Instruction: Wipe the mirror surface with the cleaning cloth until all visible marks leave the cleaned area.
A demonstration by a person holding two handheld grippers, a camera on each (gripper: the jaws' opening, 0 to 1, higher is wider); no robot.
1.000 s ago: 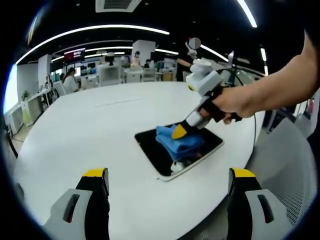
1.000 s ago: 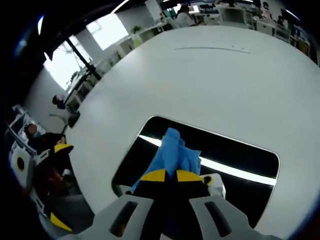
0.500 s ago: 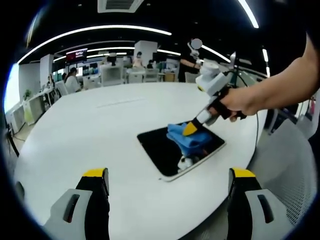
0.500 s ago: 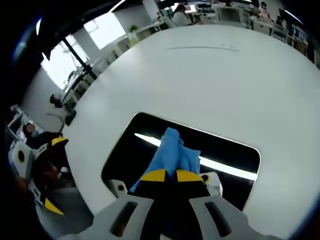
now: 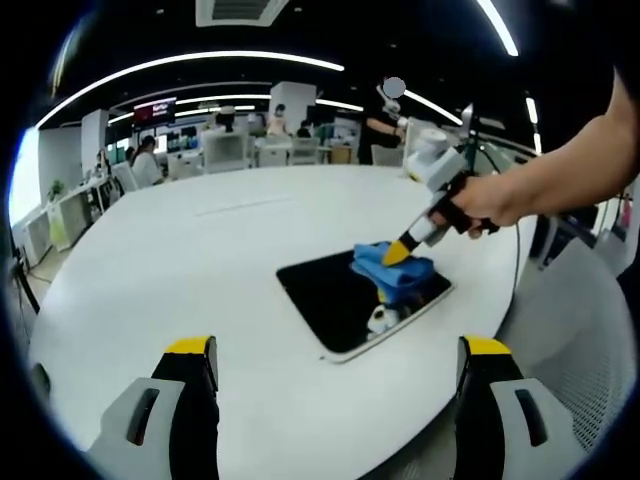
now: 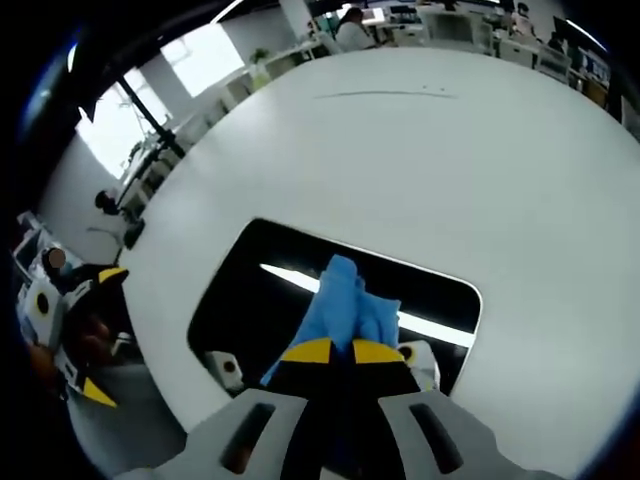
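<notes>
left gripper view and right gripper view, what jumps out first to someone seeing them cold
A crumpled blue cleaning cloth pressed onto a dark rectangular mirror lying flat on the big round white table. The right tongs, held by a person's hand, are shut on it. The left tongs hover open at the table's near edge.

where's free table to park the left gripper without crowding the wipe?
Bare top runs along the near edge of the white table, between the left gripper and the mirror, and across the whole far half beyond the mirror. Crowded spot: the mirror's far right corner, where the right gripper presses the blue cloth onto the glass.
</notes>
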